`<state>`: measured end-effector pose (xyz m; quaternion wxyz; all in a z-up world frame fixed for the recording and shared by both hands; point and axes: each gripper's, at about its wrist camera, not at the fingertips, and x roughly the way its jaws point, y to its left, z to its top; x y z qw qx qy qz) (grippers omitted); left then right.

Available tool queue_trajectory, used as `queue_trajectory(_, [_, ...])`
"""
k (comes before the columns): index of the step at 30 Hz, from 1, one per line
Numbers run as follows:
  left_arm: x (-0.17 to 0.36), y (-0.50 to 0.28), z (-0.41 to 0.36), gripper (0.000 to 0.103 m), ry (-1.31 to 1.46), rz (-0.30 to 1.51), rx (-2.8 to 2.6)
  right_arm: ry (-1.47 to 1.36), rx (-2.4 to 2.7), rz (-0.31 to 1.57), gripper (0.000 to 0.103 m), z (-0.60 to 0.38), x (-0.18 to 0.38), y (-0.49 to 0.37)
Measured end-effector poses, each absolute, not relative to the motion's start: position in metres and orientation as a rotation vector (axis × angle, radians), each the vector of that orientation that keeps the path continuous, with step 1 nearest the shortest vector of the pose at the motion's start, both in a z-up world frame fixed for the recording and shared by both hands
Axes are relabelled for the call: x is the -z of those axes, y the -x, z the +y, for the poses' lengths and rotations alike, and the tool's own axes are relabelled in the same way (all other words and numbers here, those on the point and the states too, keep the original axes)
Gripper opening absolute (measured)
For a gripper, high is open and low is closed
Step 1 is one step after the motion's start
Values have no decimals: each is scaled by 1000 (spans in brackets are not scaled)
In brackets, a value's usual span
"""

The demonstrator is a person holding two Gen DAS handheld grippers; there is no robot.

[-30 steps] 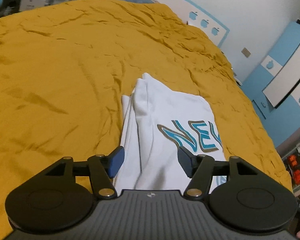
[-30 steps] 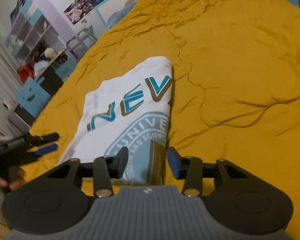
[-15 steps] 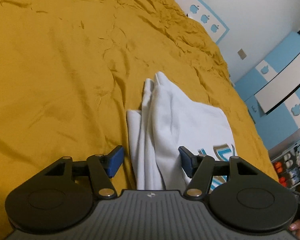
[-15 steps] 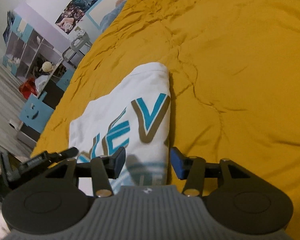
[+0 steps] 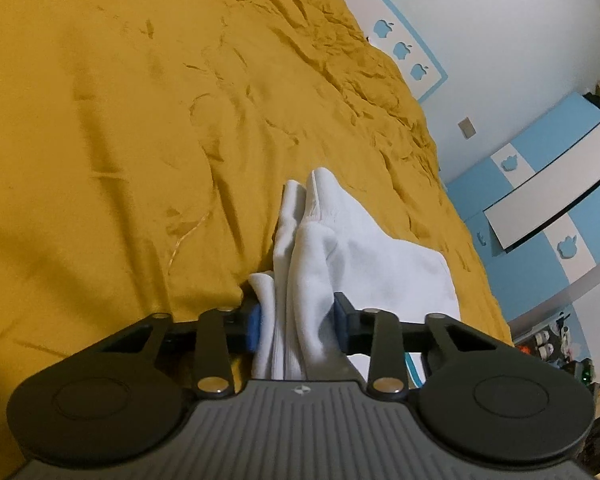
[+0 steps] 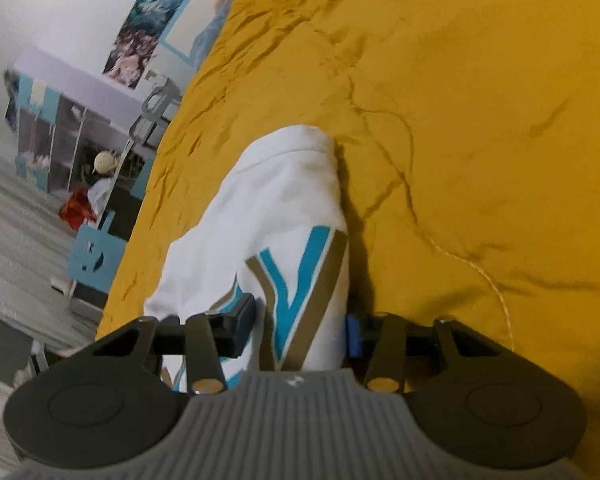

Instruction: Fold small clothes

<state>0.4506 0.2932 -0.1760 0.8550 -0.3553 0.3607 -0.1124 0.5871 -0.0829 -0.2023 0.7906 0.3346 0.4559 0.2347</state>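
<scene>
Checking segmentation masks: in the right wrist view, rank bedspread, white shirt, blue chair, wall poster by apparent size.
1. bedspread
2. white shirt
3. and 4. blue chair and wall poster: look alike; the poster is farther, so unranked.

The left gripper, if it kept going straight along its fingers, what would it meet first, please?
The left gripper already straddles the white shirt; straight on it meets more bunched shirt folds, then probably the yellow bedspread.
</scene>
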Motion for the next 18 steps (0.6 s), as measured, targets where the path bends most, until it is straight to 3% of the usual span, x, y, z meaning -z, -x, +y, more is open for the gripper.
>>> queue_trajectory(5, [153, -442, 284, 25, 678, 747, 203, -702, -481, 974, 14, -78, 196, -591])
queue_trajectory(18, [29, -355, 240, 22, 469, 539, 122, -555, -579, 746, 8, -63, 69, -530])
